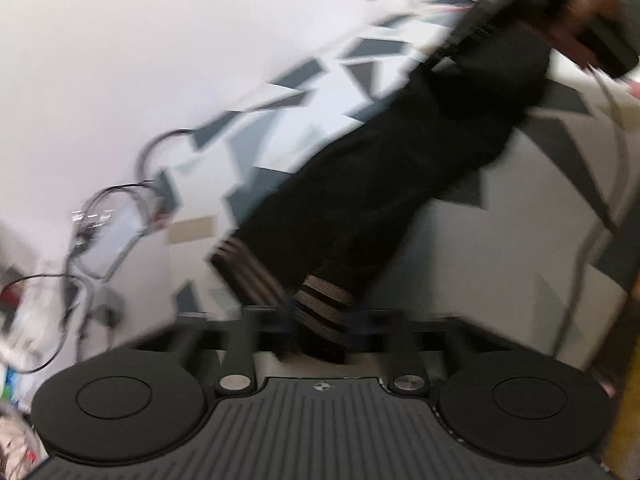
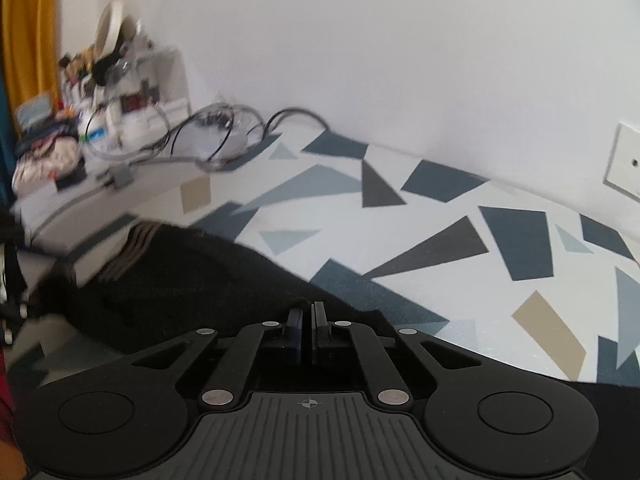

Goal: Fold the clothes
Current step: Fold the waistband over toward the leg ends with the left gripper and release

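Barely begun, by the look of it. Black garment [image 1: 400,184] stretched in a long band from the striped cuff [image 1: 324,312] at six o'clock of the left wrist view up toward one o'clock, lying over a surface with a grey and blue triangle print [image 2: 500,240] — possibly a bed sheet, possibly a covered counter; cannot tell which from these views. Left gripper [image 1: 320,332] clenched on the striped cuff, though heavy blur hides the fingertips, so reading that grip as likely rather than certain. Right gripper [image 2: 307,320] pinched tight on a black edge of the garment at six o'clock of its own view, jaws nearly meeting with cloth caught between. Same tool [image 1: 520,8] visible at one o'clock of the left wrist view, held in a person's hand [image 1: 592,4] at the far end of the cloth.

Done so far, judging from the lay of things: both ends seized, cloth drawn out lengthwise. No crease or doubled layer visible yet. A second striped cuff [image 2: 132,248] resting at nine o'clock in the right view, not aligned with anything. Left to do: smoothing, bringing the ends together, then laying the folded piece flat. Cables [image 2: 224,136] and clutter [image 2: 52,152] at ten o'clock, well apart from the garment.
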`<control>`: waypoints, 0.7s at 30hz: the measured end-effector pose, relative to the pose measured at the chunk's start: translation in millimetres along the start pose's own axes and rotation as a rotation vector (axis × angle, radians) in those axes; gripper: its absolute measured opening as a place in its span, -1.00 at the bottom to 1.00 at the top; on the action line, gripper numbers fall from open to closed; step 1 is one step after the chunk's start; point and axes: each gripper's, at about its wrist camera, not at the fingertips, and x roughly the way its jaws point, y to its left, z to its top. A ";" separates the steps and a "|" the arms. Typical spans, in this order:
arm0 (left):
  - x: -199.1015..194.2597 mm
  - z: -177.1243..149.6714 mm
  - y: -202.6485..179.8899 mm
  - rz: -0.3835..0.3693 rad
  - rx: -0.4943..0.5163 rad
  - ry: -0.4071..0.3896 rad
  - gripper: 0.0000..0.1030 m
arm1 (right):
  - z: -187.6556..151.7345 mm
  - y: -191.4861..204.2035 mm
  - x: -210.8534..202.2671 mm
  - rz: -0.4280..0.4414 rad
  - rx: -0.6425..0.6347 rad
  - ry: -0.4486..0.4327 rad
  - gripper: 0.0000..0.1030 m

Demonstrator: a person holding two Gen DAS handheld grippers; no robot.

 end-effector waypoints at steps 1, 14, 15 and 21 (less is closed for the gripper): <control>-3.4 -0.9 -3.0 -0.016 0.024 -0.002 -0.72 | 0.5 -1.6 -1.9 0.001 0.017 -0.008 -0.94; -10.7 5.6 81.9 -0.118 -0.256 -0.039 -0.74 | 7.8 -11.0 -7.9 0.022 0.136 -0.046 -0.94; -2.3 9.9 93.4 -0.090 -0.296 -0.041 -0.74 | 8.8 -13.0 -3.7 0.011 0.154 -0.042 -0.94; 73.6 37.3 117.7 0.012 -0.429 0.070 -0.45 | 12.8 -23.4 37.8 -0.081 0.243 -0.001 -0.88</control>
